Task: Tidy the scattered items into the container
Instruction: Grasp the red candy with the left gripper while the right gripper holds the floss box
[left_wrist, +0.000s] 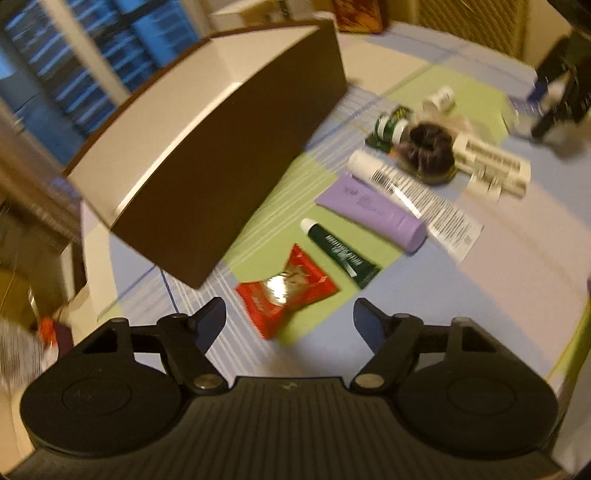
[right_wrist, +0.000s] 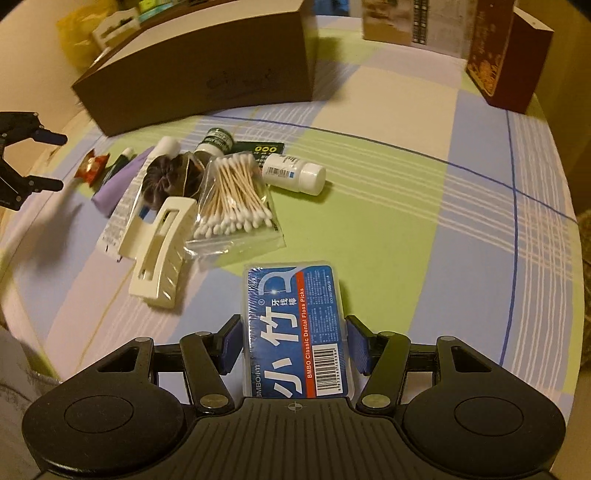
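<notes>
My right gripper (right_wrist: 291, 341) is shut on a blue floss pick box (right_wrist: 295, 328), held low over the checked cloth. My left gripper (left_wrist: 290, 317) is open and empty, just short of a red snack packet (left_wrist: 286, 290); it also shows at the left edge of the right wrist view (right_wrist: 48, 160). The brown container box (left_wrist: 207, 155) stands behind the items, also in the right wrist view (right_wrist: 199, 74). Scattered items: a green tube (left_wrist: 341, 251), purple tube (left_wrist: 373, 212), white tube (left_wrist: 410, 195), dark scrunchie (right_wrist: 170, 177), cotton swab bag (right_wrist: 236, 199), white pill bottle (right_wrist: 295, 173), cream hair claw (right_wrist: 162, 251).
A dark red box (right_wrist: 506, 62) and other packages (right_wrist: 399, 22) stand at the far right of the table. A green-labelled jar (right_wrist: 216, 142) and a dark card (right_wrist: 262, 149) lie by the container. The table edge curves at the right (right_wrist: 569, 221).
</notes>
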